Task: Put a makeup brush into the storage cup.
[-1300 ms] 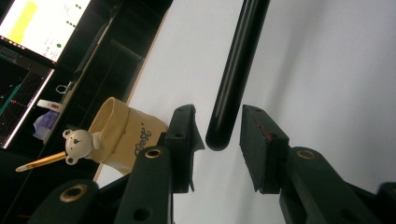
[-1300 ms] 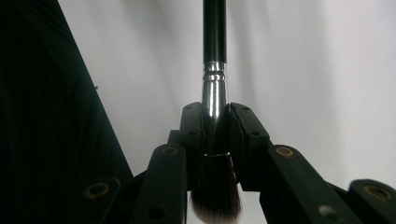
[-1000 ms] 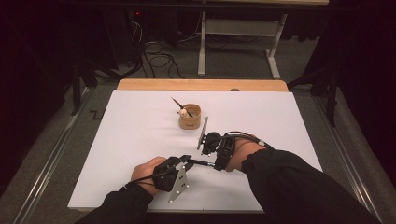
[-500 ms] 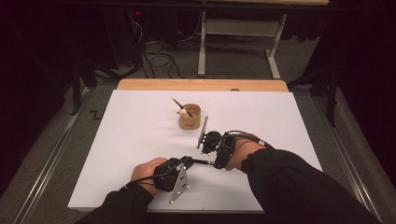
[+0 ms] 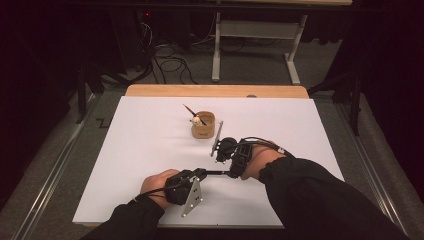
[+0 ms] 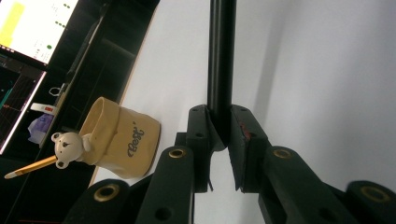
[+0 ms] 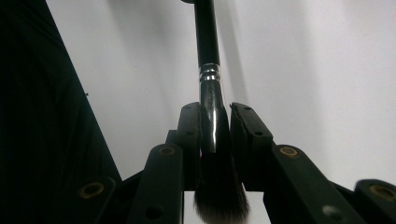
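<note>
Makeup brush (image 5: 218,173) lies level between my hands, low over worktop (image 5: 150,150). Left tool (image 6: 219,135) just closed, pinching handle; right tool (image 7: 215,128) loosening around ferrule. Cup (image 5: 203,125) beyond, nearer right.

High view: we look forward and down from above the near edge of the table (image 5: 150,125) | gripper views: we look close along each gripper's jaws | shared: the black brush (image 6: 219,56) and the white surface.
</note>
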Tool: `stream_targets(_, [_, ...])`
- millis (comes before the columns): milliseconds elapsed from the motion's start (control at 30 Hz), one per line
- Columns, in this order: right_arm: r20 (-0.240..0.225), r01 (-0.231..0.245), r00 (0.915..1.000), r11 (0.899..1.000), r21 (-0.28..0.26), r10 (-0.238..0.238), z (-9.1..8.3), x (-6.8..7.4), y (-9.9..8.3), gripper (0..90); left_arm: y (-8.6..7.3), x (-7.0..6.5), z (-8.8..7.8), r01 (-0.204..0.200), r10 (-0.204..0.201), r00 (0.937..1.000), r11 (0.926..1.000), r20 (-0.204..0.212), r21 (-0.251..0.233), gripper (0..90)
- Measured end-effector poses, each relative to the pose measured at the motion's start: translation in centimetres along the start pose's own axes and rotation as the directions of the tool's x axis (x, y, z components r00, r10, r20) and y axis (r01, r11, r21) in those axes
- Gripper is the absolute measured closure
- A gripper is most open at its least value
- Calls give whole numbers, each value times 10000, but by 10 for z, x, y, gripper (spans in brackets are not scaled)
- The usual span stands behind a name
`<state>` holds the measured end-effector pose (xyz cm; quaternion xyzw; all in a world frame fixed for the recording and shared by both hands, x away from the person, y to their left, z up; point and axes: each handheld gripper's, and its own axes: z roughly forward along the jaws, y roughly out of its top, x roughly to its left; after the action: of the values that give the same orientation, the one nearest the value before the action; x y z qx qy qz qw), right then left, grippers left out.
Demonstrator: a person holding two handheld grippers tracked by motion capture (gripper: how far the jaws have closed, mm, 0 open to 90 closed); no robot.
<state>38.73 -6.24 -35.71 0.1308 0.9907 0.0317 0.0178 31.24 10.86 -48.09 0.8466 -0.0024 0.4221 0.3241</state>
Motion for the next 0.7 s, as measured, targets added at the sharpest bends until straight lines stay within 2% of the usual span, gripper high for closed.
stream_targets(333, [67,-108,9999,9999,-131,109,-4,0,-3,599,0,0,0,33,-33,10000,10000,31,14,796])
stream_targets(700, [222,-359,9991,9987,-349,367,-8,-4,-8,327,-1,3,0,178,-178,9998,9998,-10,5,797])
